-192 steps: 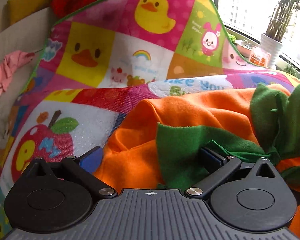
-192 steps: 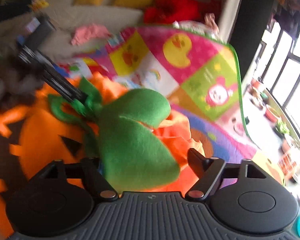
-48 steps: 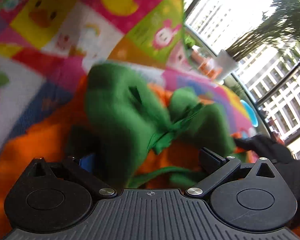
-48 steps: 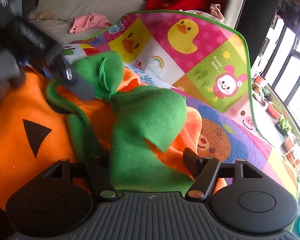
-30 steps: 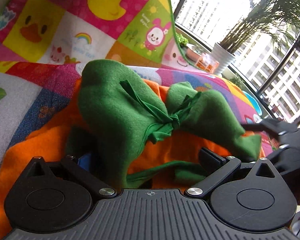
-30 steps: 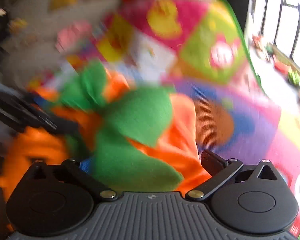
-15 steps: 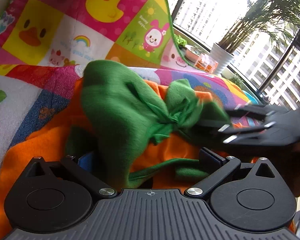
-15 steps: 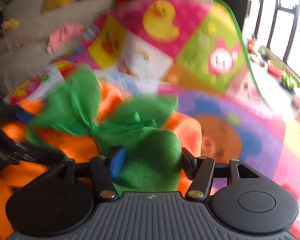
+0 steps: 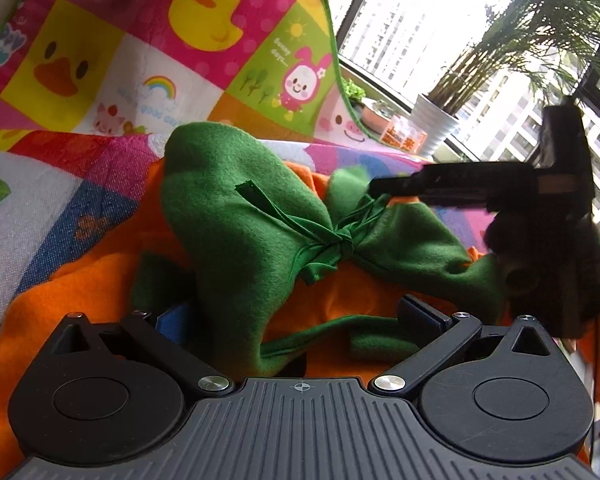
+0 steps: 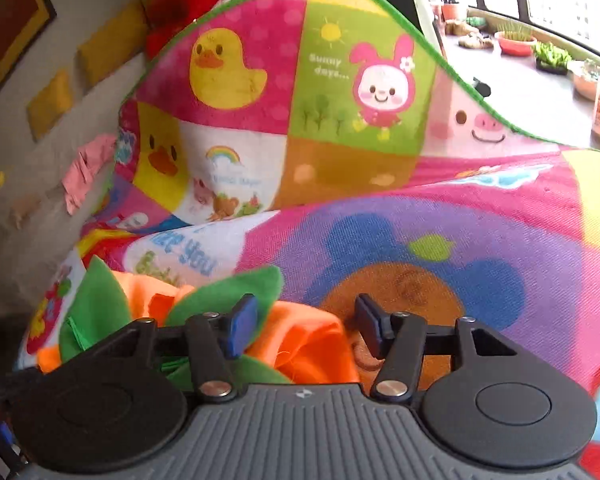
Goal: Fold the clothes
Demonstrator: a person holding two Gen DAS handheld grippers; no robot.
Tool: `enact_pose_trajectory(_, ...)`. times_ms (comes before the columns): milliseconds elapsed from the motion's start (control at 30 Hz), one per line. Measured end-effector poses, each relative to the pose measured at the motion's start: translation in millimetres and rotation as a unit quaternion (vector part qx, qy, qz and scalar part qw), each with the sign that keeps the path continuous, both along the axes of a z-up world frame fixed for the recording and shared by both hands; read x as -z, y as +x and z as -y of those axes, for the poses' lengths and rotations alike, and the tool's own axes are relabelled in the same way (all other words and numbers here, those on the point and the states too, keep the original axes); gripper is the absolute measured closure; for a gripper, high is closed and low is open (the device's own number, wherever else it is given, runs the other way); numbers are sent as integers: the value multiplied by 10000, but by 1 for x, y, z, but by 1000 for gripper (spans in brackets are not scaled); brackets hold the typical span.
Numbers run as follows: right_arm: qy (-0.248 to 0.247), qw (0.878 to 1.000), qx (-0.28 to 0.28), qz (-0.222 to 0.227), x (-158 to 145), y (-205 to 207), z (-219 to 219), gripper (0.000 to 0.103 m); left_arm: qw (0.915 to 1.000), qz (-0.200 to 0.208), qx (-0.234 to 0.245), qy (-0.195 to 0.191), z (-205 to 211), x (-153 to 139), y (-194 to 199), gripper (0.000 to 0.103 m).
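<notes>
Orange fleece garment (image 9: 100, 272) with a green felt collar (image 9: 236, 216) lies crumpled on the cartoon-print play mat (image 9: 148, 60), which serves as the reference surface. The mat's far part stands up behind the garment, showing a yellow duck and a pink rabbit figure.

Collar: two broad green lobes joined at a knotted green tie (image 9: 340, 240), sitting on top of the orange fabric.

Left gripper (image 9: 296, 320): jaws stand wide apart over the garment. The near green lobe and a green strap lie between the fingers; the left blue pad is half hidden behind the lobe, the right one stands clear of the cloth. No pinch visible, so read as released.

Right gripper (image 10: 306, 328): low over the garment's edge on the mat, beside the printed brown bear. Jaws closing. A fold of orange fabric (image 10: 312, 344) bulges up between the blue pads (image 10: 242, 326); the left pad is at the green leaf edge, the right pad is still apart from the cloth. Not clamped.

In the left wrist view the right gripper appears as a dark blurred shape at the far end of the collar, fingers reaching toward the knot.

Beyond the mat: white potted plant (image 9: 436, 128) by the window; pink cloth (image 10: 86, 168) on the grey sofa.
</notes>
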State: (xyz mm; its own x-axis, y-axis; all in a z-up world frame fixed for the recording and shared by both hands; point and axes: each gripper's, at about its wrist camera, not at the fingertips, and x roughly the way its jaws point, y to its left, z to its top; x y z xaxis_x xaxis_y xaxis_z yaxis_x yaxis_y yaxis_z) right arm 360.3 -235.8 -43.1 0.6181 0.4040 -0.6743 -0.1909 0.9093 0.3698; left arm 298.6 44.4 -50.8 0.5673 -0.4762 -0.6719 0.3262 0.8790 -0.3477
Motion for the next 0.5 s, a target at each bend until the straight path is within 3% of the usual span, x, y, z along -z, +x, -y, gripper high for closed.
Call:
enact_pose_trajectory(100, 237, 9989, -411, -6, 3, -5, -11, 76, 10000, -61, -29, -39, -1, -3, 1, 0)
enact_pose_trajectory(200, -236, 9970, -690, 258, -5, -16, -30, 90, 9995, -181, -158, -188, -12, -21, -4, 0)
enact_pose_trajectory(367, -332, 9922, -733, 948, -45, -46, -29, 94, 9983, 376, -271, -362, -37, -67, -26, 0)
enact_pose_trajectory(500, -610, 9721, -1473, 1723, -78, -108, -37, 94, 9947, 489, -804, -403, -68, -93, -33, 0)
